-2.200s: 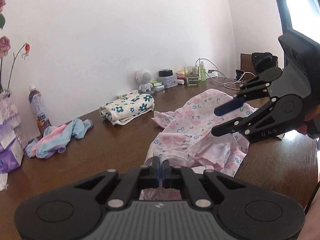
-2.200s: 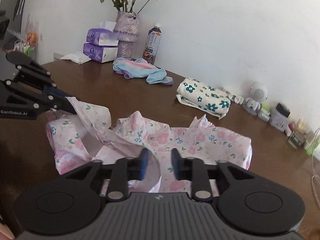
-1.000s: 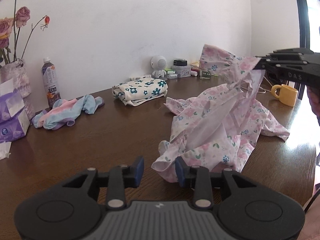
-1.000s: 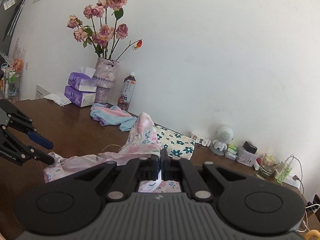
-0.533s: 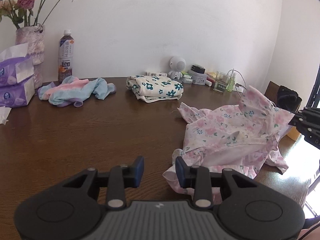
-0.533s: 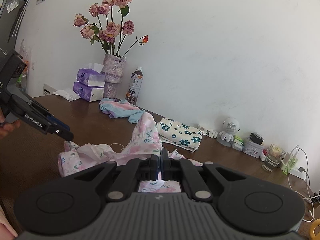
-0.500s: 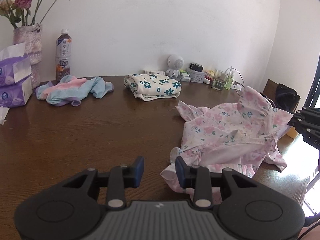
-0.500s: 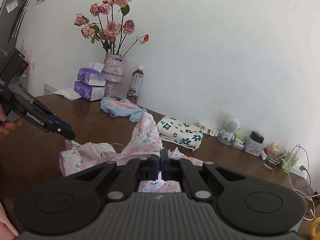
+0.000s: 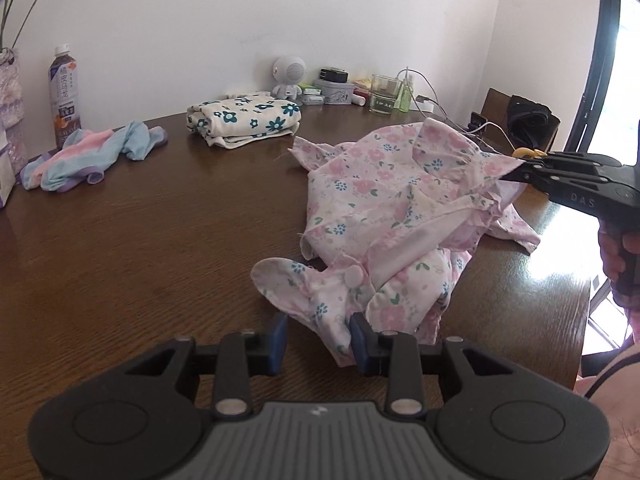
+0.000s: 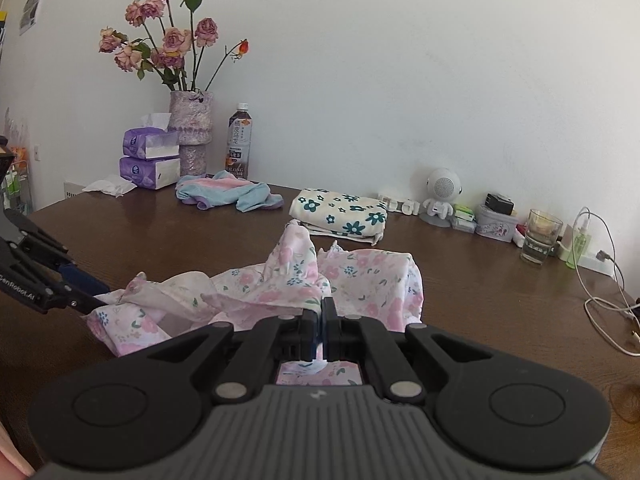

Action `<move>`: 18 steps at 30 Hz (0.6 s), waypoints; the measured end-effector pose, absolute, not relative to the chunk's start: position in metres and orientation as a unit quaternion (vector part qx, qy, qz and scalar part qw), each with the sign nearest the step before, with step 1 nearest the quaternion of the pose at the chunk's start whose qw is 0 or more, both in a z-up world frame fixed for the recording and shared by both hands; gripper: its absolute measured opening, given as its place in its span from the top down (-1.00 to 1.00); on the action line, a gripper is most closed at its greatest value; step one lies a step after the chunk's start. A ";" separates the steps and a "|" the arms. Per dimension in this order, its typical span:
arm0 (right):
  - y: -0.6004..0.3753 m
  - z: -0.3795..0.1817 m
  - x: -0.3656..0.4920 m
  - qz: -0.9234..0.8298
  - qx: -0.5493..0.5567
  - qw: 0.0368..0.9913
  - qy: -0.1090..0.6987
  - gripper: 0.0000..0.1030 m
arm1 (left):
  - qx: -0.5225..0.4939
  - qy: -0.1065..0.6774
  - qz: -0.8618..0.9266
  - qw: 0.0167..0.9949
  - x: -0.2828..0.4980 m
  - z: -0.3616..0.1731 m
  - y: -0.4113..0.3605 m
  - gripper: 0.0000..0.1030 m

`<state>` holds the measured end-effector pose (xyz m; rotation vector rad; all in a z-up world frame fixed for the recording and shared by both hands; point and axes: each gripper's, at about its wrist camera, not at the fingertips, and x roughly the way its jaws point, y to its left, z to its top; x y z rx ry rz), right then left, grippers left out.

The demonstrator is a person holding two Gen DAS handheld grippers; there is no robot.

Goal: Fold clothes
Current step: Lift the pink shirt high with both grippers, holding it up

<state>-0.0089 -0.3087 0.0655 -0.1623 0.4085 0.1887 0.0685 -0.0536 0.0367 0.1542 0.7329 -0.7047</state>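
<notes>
Pink floral garment [image 9: 392,208] lies crumpled on the brown table [image 9: 140,240], unfolded, pale lining showing, one corner lifted off the surface. White top with teal flowers [image 9: 244,120] sits folded near the wall. Pastel pink-blue piece [image 9: 92,156] lies bunched.

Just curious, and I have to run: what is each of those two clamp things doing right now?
Left tool: open, an edge of the pink floral garment between its fingers, not pinched.
Right tool: closed on the same garment.

White walls [image 10: 400,60] back a dark wooden table [image 9: 140,240] (window light at right).
</notes>
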 end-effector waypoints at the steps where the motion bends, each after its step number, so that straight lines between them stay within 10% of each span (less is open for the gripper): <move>1: -0.309 0.065 -0.009 0.094 -0.078 0.972 0.202 0.97 | 0.078 0.350 -0.339 0.870 0.066 0.037 -0.054 0.39; 18: -0.303 0.070 -0.010 0.101 -0.072 0.974 0.190 0.97 | 0.226 0.315 -0.354 0.851 0.028 0.033 -0.072 0.60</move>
